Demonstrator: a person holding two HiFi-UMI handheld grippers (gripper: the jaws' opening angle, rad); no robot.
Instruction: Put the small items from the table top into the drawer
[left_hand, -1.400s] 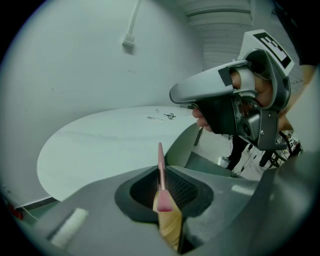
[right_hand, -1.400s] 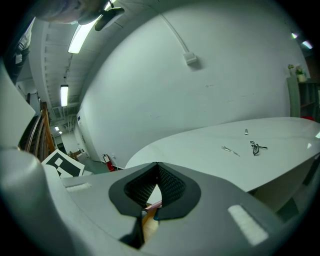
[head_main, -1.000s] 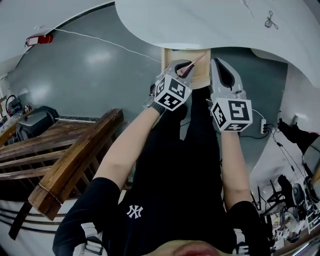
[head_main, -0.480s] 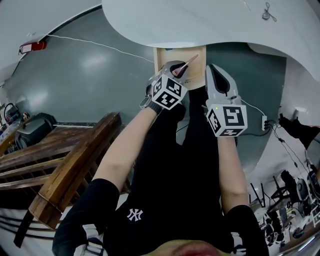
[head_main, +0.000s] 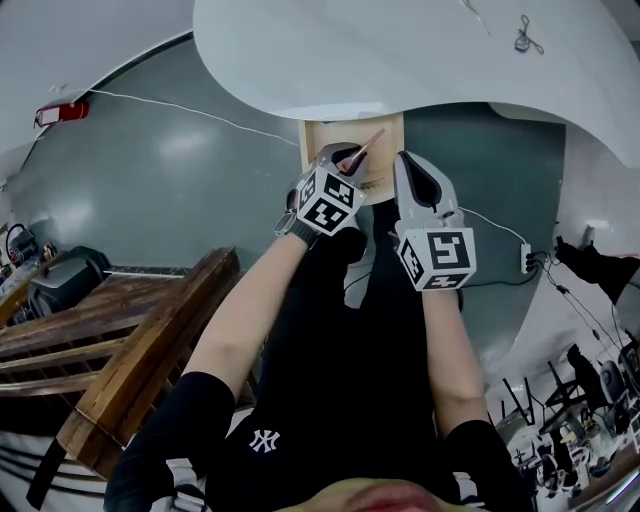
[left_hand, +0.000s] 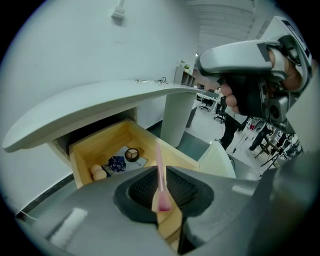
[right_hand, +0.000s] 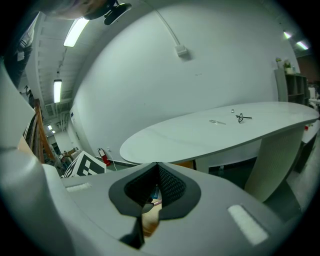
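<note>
My left gripper (head_main: 346, 157) is shut on a thin pink stick (left_hand: 160, 172) that points up and forward from the jaws. It hovers just in front of the open wooden drawer (left_hand: 80, 150) under the white table (head_main: 400, 50). In the drawer lie a beige sponge (left_hand: 98, 172), a dark blue scrunchie (left_hand: 117, 163) and a round compact (left_hand: 132, 154). My right gripper (head_main: 412, 170) is beside the left one, at the drawer's right edge, its jaws shut with nothing seen between them. Small items stay on the table top: a black clip (right_hand: 242, 118) and a thin metal piece (right_hand: 217, 121).
A white table leg (left_hand: 176, 117) stands right of the drawer. A stack of wooden rails (head_main: 120, 330) lies on the floor at the left. A white cable (head_main: 180, 75) and a red extinguisher (head_main: 58, 112) are on the grey floor (head_main: 190, 180). A power strip (head_main: 525, 258) sits at the right.
Both grippers have shifted left and a little up in the head view, closer to the drawer front. The pink stick stays held in the left jaws.
</note>
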